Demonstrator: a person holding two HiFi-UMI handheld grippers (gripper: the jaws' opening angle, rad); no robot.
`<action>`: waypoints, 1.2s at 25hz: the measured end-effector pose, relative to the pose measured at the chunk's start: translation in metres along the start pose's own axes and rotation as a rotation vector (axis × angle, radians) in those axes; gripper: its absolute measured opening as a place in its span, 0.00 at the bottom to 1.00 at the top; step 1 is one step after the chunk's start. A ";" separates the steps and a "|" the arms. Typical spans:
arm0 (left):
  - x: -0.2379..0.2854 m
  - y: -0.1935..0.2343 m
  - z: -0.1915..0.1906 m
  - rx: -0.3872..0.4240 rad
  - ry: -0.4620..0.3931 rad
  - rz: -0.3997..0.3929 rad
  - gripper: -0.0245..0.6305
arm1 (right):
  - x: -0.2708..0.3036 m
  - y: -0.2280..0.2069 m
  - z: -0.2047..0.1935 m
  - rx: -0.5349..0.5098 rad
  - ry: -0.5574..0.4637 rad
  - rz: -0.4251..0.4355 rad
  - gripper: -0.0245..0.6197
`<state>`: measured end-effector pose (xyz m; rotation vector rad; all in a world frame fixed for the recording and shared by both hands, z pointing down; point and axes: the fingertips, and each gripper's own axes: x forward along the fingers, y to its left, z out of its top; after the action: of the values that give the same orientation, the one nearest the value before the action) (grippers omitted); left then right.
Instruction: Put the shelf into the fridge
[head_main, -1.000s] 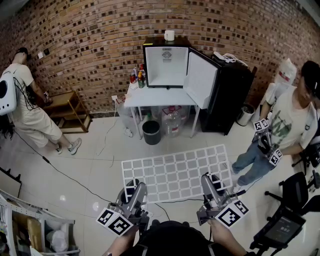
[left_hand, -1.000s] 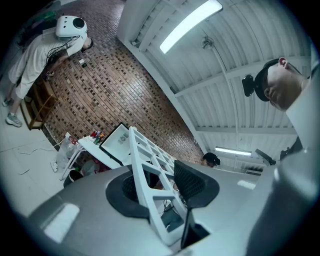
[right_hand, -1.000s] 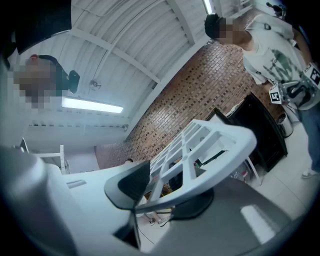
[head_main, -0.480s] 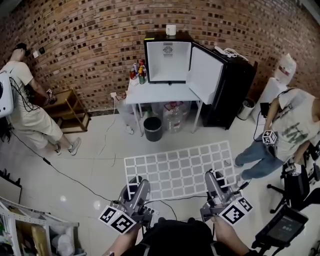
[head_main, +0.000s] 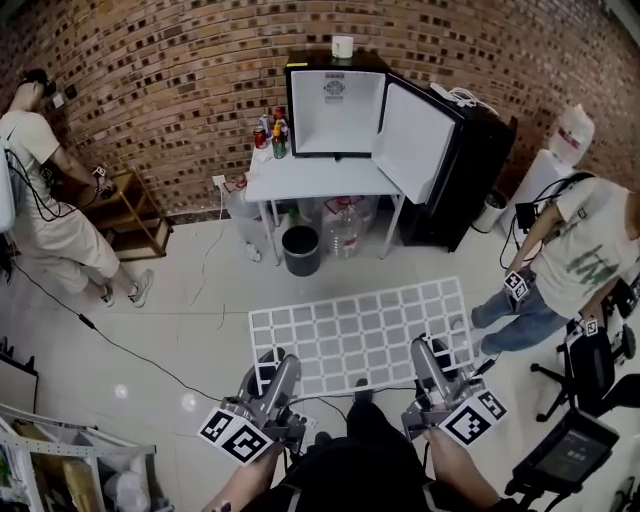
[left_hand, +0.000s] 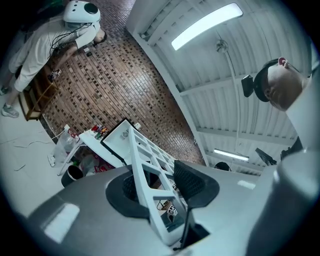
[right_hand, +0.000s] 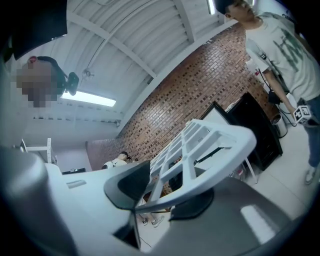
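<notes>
both claws (head_main: 272, 372) (head_main: 425, 358) clamped on shelf (head_main: 360, 332)

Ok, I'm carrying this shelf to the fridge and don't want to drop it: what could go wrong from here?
The shelf is gripped only along its near edge by the left gripper and right gripper, so its far end may dip or twist. It looks wide beside the fridge opening and could clip the open door or the bottles.

Left claw (head_main: 274, 362) and right claw (head_main: 426, 352) grip white shelf (head_main: 360, 335); fridge (head_main: 335, 115) open
</notes>
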<state>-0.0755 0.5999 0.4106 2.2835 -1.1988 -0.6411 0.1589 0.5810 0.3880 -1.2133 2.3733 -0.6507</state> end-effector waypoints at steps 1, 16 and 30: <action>0.005 0.003 0.002 0.006 -0.005 0.001 0.26 | 0.006 -0.004 0.001 0.002 0.002 0.008 0.24; 0.128 0.034 0.034 0.062 -0.044 0.039 0.26 | 0.114 -0.079 0.061 0.023 -0.003 0.095 0.24; 0.238 0.075 0.027 0.043 -0.077 0.099 0.25 | 0.200 -0.169 0.101 0.040 0.052 0.136 0.24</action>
<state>-0.0176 0.3564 0.3915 2.2364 -1.3653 -0.6775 0.2125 0.3054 0.3751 -1.0198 2.4477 -0.6890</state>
